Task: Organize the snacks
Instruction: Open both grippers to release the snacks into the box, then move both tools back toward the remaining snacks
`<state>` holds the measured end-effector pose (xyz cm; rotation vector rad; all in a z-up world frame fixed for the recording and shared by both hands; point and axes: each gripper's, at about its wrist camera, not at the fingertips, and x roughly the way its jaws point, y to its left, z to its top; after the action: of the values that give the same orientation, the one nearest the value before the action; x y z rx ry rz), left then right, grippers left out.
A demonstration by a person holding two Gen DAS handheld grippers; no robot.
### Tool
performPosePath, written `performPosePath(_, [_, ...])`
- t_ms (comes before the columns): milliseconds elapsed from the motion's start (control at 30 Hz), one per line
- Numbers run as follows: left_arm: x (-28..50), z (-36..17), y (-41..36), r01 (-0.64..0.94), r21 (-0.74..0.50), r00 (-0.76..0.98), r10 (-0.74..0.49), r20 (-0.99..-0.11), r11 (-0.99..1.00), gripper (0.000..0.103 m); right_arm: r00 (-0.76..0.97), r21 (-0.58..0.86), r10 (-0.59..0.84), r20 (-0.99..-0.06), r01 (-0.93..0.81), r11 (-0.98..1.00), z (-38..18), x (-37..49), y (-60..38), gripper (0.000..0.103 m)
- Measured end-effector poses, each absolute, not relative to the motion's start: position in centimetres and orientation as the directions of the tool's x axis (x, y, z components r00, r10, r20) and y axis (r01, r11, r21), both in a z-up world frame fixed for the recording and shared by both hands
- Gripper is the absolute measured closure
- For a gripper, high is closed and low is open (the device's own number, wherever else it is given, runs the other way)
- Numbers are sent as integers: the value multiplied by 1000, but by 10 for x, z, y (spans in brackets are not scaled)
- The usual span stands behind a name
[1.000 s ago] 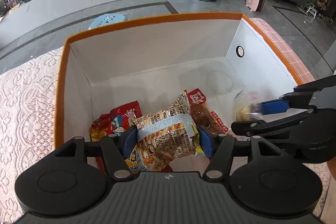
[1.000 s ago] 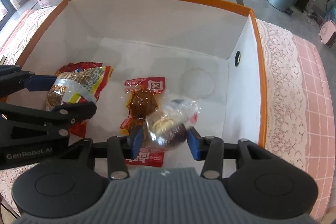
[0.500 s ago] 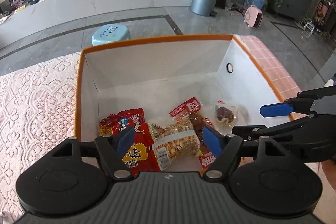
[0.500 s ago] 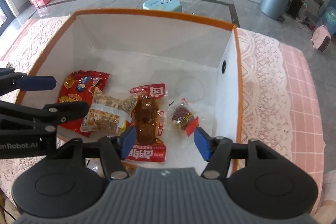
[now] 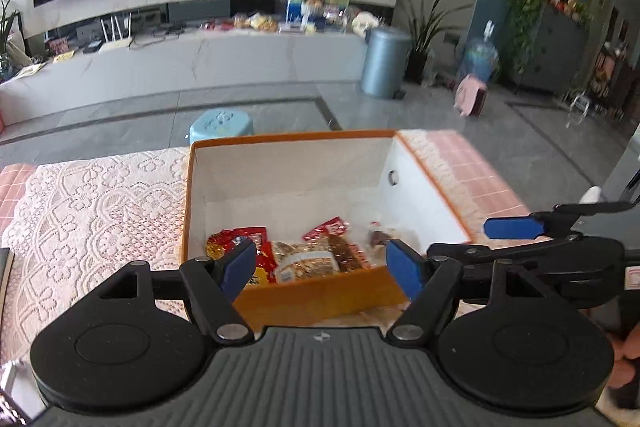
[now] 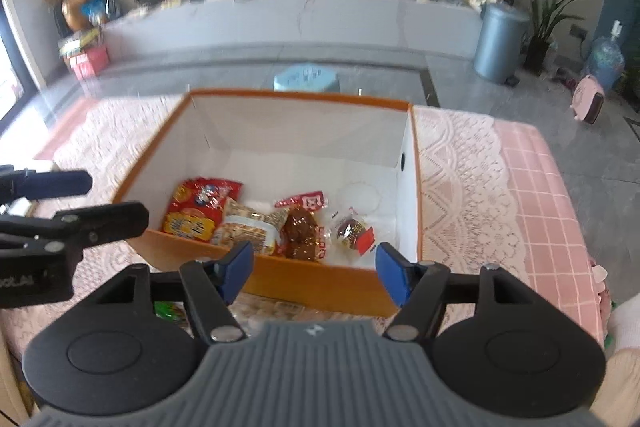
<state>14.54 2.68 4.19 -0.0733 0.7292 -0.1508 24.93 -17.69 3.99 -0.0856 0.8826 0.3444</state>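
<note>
Snacks are lying together on the white floor of the orange box (image 6: 276,277), which is sitting on the lace-covered table (image 6: 460,187) at the centre of both views. In the right wrist view, a red packet (image 6: 200,205) is resting at the left end of the row, a gold-and-white packet (image 6: 248,229) is lying just beside it and partly over its edge, a brown snack in a red-edged wrapper (image 6: 302,227) is sitting next to that, and a small clear-wrapped sweet (image 6: 352,229) is lying at the right end, near the box's right wall. All four are resting toward the near wall of the box, while the far half of its floor is showing white.

In the lower centre of the right wrist view, the right hand-held gripper (image 6: 314,271) is hovering in front of the box's near wall with its blue pads spread wide — nothing is sitting between them. The left hand-held gripper (image 5: 322,269) is doing the same in the lower centre of its own view, fingers spread and holding nothing, with the same red packet (image 5: 240,243) and gold-and-white packet (image 5: 306,259) showing beyond its pads. Each tool is also appearing at the edge of the other's view — the right one (image 5: 516,239) at middle right, the left one (image 6: 74,201) at middle left.
</note>
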Motion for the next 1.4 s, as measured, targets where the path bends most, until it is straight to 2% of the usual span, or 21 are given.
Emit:
performPosePath(133, [113,44,27,95,-157,792,-170,-586,983,16,654,88,274,-705,-303,949,47,209,-190,34])
performPosePath(233, [95,39,27,106,-172,801,-186,-568,979,16,696,91,266,-667,-278,956,46,181,-197,33])
performPosePath(467, [75,12,30,61,-131,773,-130,-621,990,16,740,134,257,-622,-222,966,29,129,-211,31])
performPosePath(700, [64,-21,47,3,-189,740,-129,-661,982,16,779,75,202,-594,-196,978,-1,91,-213,31])
performPosePath(1000, [70,-64,53,-15,-197,653,-140,-744,980,17,709,62,190,-679,-202,977,-50,95,-206,32])
performPosePath(1400, [84,-108,49,-33,-249,601,-179,-779,968,13,638,88,184,-747,-180,980,-94,111,-202,32])
